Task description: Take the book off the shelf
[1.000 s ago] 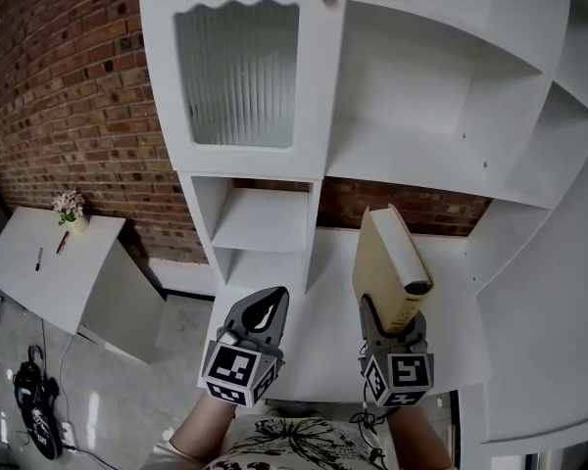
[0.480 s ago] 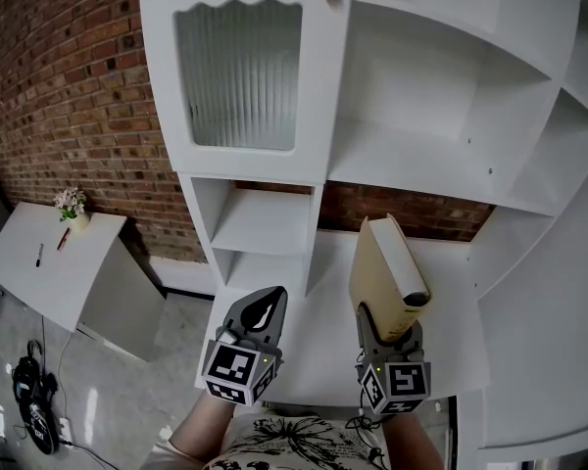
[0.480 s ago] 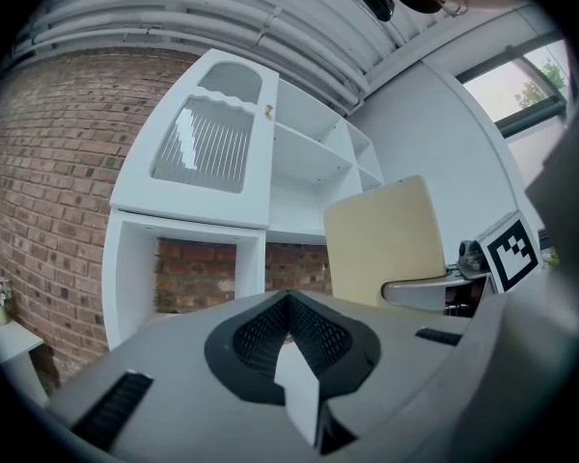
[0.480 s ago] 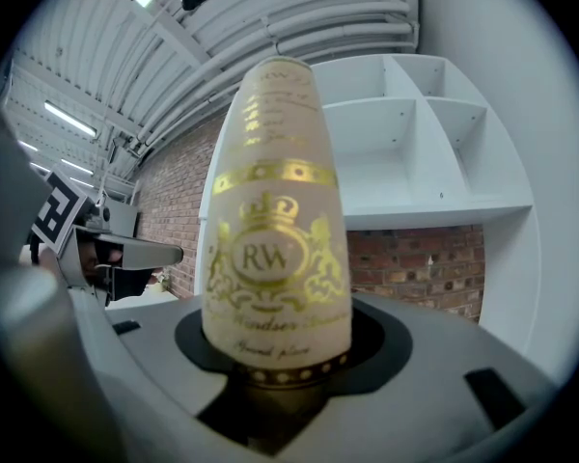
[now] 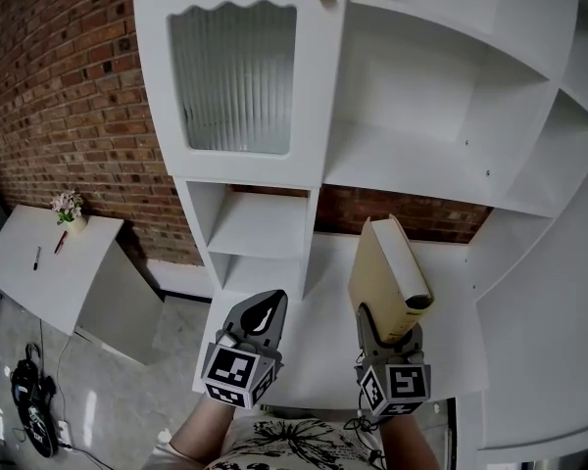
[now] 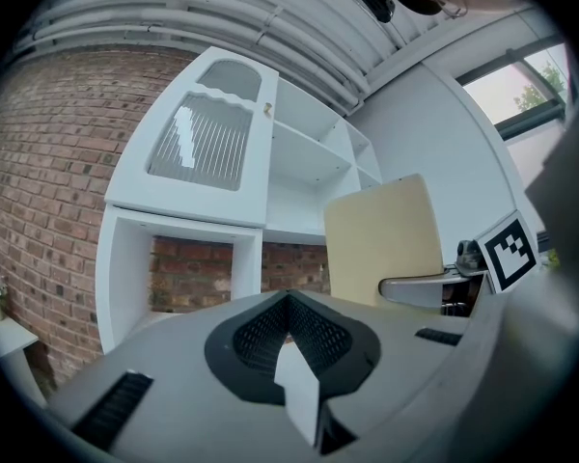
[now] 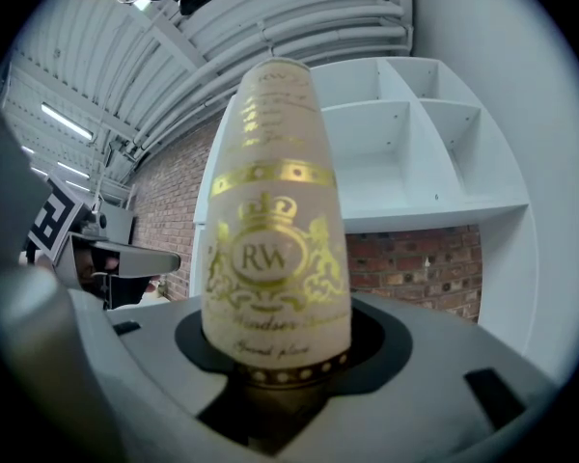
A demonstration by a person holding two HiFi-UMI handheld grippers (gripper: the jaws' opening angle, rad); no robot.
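Note:
A cream book (image 5: 384, 274) with gold print on its spine (image 7: 275, 249) stands upright in my right gripper (image 5: 387, 333), whose jaws are shut on its lower end. It is held in the air in front of the white shelf unit (image 5: 421, 155), clear of the shelves. From the left gripper view the book's plain cover (image 6: 384, 239) shows to the right. My left gripper (image 5: 260, 313) hovers beside it, jaws shut (image 6: 291, 350) with nothing between them.
The white shelf unit has a ribbed-glass door (image 5: 233, 71) at the upper left and open bare compartments (image 5: 265, 225) below. A brick wall (image 5: 69, 96) is behind. A white desk (image 5: 49, 262) with a small flower pot (image 5: 69, 207) stands at the left.
The book has tilted slightly and dropped a little with my right gripper. The left gripper has kept its place.

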